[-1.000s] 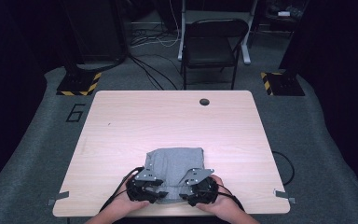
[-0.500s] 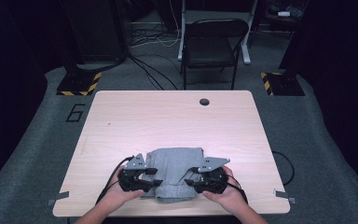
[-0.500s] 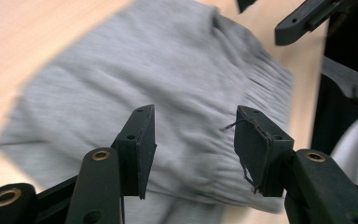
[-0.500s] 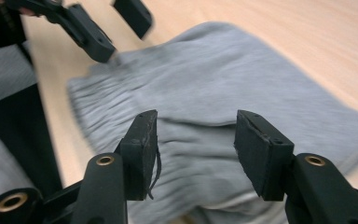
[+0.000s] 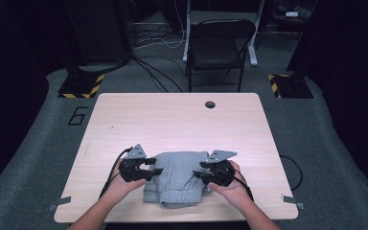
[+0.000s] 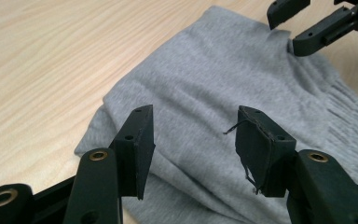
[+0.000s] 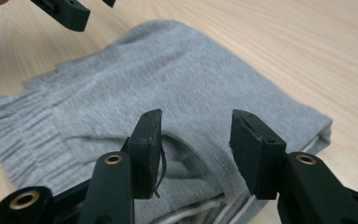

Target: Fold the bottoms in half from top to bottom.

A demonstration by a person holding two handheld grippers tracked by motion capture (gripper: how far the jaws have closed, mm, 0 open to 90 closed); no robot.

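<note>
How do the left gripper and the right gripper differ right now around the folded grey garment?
The left gripper hangs over the left edge of the folded grey knit garment; the right gripper hangs over its right edge. The left one's jaws have edged wider; the right one's have just been closing, cloth beneath but unpinched. Both are open, facing each other.

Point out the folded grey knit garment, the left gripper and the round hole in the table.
Folded grey knit garment (image 5: 179, 179), high view: middle of the top fold.
Black left gripper (image 5: 157, 166), high view: between its fingertips.
Round dark hole (image 5: 210, 104), high view: its centre, in the tabletop.
</note>
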